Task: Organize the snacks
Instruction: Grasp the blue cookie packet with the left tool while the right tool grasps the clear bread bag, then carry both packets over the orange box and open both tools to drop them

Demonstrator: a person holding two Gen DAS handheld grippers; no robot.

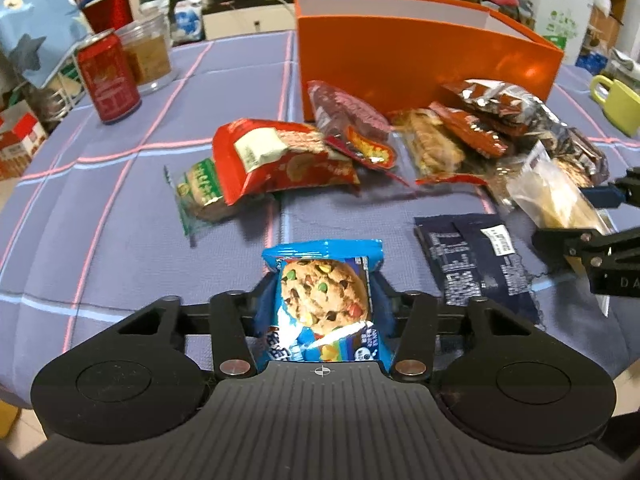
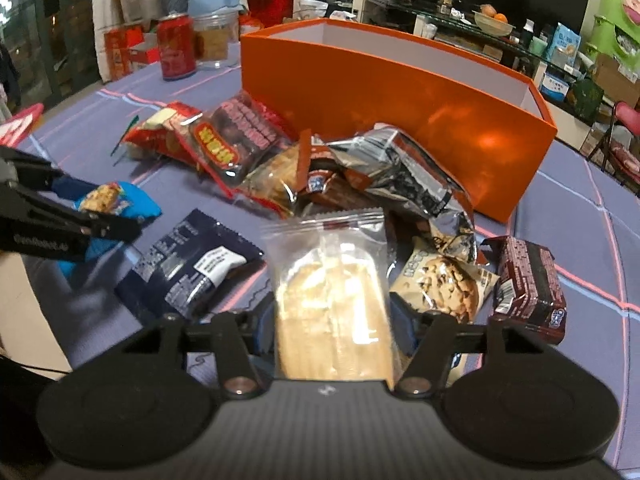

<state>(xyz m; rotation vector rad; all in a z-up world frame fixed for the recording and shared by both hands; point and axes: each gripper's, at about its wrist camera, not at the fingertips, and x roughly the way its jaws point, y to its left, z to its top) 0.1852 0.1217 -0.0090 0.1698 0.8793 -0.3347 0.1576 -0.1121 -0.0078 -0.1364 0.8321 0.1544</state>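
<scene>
My left gripper (image 1: pixel 322 300) is shut on a blue cookie packet (image 1: pixel 324 296), held above the near table edge; it also shows in the right wrist view (image 2: pixel 116 200). My right gripper (image 2: pixel 334 320) is shut on a clear packet of pale biscuits (image 2: pixel 332 300), also seen in the left wrist view (image 1: pixel 556 196). An open orange box (image 1: pixel 420 56) stands at the back, also in the right wrist view (image 2: pixel 400 88). A pile of snack packets (image 1: pixel 400 136) lies in front of it, and a dark blue packet (image 1: pixel 476 260) lies flat between the grippers.
A red can (image 1: pixel 108 76) and a clear jar (image 1: pixel 148 52) stand at the far left of the blue checked tablecloth (image 1: pixel 100 208). A yellow-green mug (image 1: pixel 618 100) sits at the far right. A maroon packet (image 2: pixel 528 284) lies at the right of the pile.
</scene>
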